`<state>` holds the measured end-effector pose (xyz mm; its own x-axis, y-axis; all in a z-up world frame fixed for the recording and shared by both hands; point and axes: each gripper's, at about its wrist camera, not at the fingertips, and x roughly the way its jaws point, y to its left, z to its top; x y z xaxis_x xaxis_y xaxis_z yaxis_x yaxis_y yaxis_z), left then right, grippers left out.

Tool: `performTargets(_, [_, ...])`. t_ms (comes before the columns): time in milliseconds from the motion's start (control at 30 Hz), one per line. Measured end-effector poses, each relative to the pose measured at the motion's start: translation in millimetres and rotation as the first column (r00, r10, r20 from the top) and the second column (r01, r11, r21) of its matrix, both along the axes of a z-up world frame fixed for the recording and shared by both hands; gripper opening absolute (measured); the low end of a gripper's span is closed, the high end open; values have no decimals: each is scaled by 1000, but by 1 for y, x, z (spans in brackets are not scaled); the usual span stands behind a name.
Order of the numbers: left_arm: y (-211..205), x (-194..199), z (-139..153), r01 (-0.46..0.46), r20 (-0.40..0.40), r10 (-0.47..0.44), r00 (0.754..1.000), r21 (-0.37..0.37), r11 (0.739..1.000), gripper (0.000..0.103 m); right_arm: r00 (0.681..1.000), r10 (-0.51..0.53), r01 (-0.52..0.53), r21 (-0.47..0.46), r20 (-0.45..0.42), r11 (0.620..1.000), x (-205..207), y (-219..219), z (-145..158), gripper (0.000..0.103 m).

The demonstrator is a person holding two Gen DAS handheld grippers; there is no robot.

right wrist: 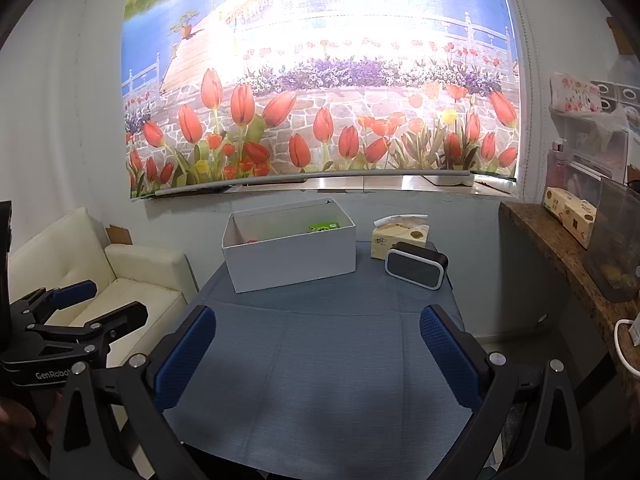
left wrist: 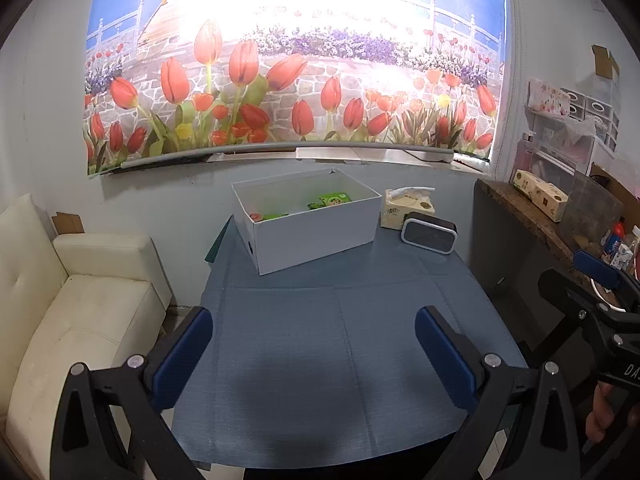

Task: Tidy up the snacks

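Observation:
A white open box (left wrist: 316,232) stands at the far side of the blue table (left wrist: 320,360). Inside it lie green snack packets (left wrist: 330,200) and one with a red end (left wrist: 256,216). The box (right wrist: 296,260) and a green packet (right wrist: 323,226) also show in the right wrist view. My left gripper (left wrist: 314,360) is open and empty above the near table. My right gripper (right wrist: 318,358) is open and empty too. Each gripper shows at the edge of the other's view: the right one (left wrist: 600,280) and the left one (right wrist: 80,300).
A tissue box (left wrist: 406,208) and a black speaker (left wrist: 429,233) sit right of the white box. A cream sofa (left wrist: 80,300) stands left of the table. A wooden shelf (left wrist: 532,220) with boxes and clutter runs along the right. A tulip poster (left wrist: 296,80) hangs on the wall.

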<state>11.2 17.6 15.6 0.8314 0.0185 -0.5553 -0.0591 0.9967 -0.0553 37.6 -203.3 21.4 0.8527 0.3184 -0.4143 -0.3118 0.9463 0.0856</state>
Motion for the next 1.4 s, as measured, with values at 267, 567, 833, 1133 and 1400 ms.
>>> performTargets(267, [-2, 0, -1, 5, -2, -5, 1000, 3, 1000, 103, 1000, -4, 4, -3, 2, 1000, 1, -1, 0, 103])
performTargets(567, [-1, 0, -1, 3, -2, -3, 1000, -1, 1000, 103, 1000, -6, 6, -4, -2, 1000, 0, 1, -2, 103])
performTargets(833, [0, -1, -1, -3, -7, 3, 1000, 1, 1000, 103, 1000, -6, 6, -11, 0, 1000, 1, 1, -1, 103])
performTargets(1133, [-3, -1, 0, -6, -6, 6, 1000, 4, 1000, 103, 1000, -3, 3, -11, 1, 1000, 0, 0, -2, 103])
performTargets(1400, [-3, -1, 0, -6, -11, 6, 1000, 2, 1000, 103, 1000, -2, 2, -11, -1, 1000, 0, -1, -3, 103])
